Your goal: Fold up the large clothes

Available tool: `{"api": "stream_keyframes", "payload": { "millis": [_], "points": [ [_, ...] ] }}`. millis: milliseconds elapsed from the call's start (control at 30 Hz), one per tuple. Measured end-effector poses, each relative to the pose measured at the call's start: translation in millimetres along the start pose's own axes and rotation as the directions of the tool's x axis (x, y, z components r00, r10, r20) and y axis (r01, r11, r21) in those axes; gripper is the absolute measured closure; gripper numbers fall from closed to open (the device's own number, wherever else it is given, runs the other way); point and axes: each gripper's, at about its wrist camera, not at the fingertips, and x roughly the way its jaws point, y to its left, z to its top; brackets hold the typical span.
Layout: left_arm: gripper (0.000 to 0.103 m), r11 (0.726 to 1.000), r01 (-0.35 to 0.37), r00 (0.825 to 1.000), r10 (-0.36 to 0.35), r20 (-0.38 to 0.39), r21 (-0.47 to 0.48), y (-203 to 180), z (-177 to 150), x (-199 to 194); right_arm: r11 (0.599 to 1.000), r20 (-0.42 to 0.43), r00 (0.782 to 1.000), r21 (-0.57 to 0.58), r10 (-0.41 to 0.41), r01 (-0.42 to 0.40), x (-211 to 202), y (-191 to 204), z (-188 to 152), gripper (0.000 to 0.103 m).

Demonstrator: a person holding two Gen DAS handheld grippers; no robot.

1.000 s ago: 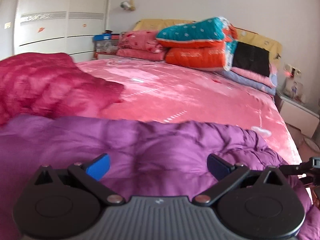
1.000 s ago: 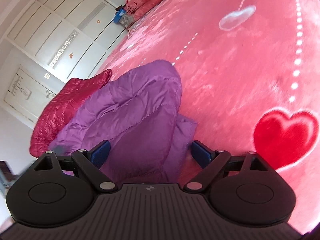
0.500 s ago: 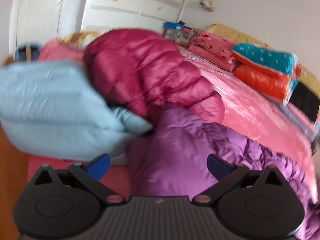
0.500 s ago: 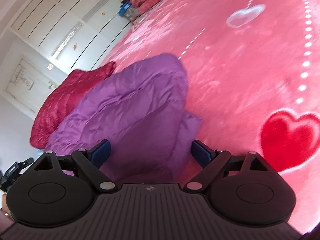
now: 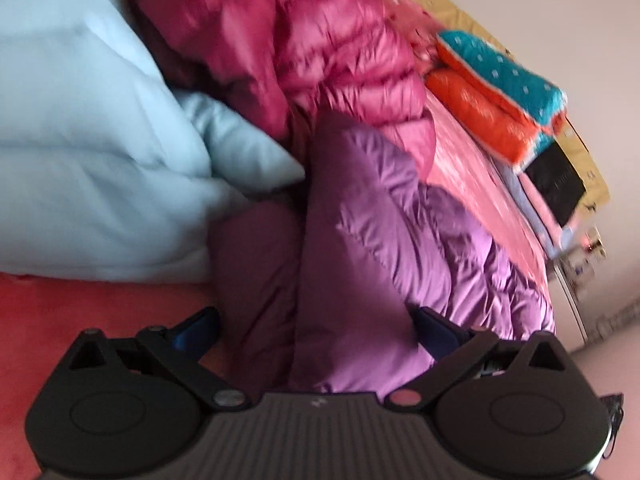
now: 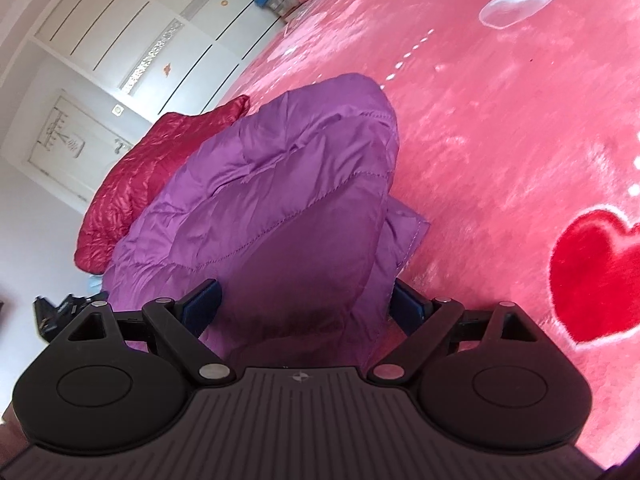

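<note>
Both my left tongs (image 5: 314, 330) and right tongs (image 6: 302, 306) are spread wide around the purple jacket (image 6: 280, 200) (bunched, quilted) lying on the pink bed (image 6: 500, 120).

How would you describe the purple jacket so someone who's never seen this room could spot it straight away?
Start at the big bed with the pink blanket. Near its edge lie three puffy garments: a light blue one, a dark pink jacket, and the purple jacket right beside them. It is the only purple one, quilted with stitched lines, and both open grippers point at it.
</note>
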Motion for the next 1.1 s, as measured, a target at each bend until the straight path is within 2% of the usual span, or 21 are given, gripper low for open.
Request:
{"api": "stream_keyframes", "payload": {
  "millis": [333,600,767,867,1000,1100],
  "points": [
    [0.000,0.996,0.061,0.998,-0.059,-0.038,0.067,-7,5,30,0.996,-0.026,0.996,0.015,0.084,-0.084,11,1,-2,0.000],
    [0.000,0.992,0.076,0.997,-0.074,-0.021,0.104,-5,1,36,0.971,0.061,0.980,0.135,0.188,-0.195,15,-11,0,0.000],
    [0.002,0.991,0.054,0.998,-0.055,0.007,0.124,-10,-5,34,0.980,0.063,0.985,0.102,0.163,-0.169,12,-4,-4,0.000],
    [0.007,0.990,0.047,0.999,-0.050,0.016,0.133,-12,-8,32,0.986,0.064,0.988,0.086,0.137,-0.142,16,0,-4,0.000],
    [0.023,0.989,0.054,0.998,-0.057,0.017,0.136,-18,-11,29,0.993,0.067,0.993,0.060,0.098,-0.102,17,8,-5,0.000],
    [0.032,0.989,0.052,0.998,-0.055,0.024,0.136,-22,-13,28,0.997,0.072,0.995,0.037,0.063,-0.066,14,11,-6,0.004]
  ]
}}
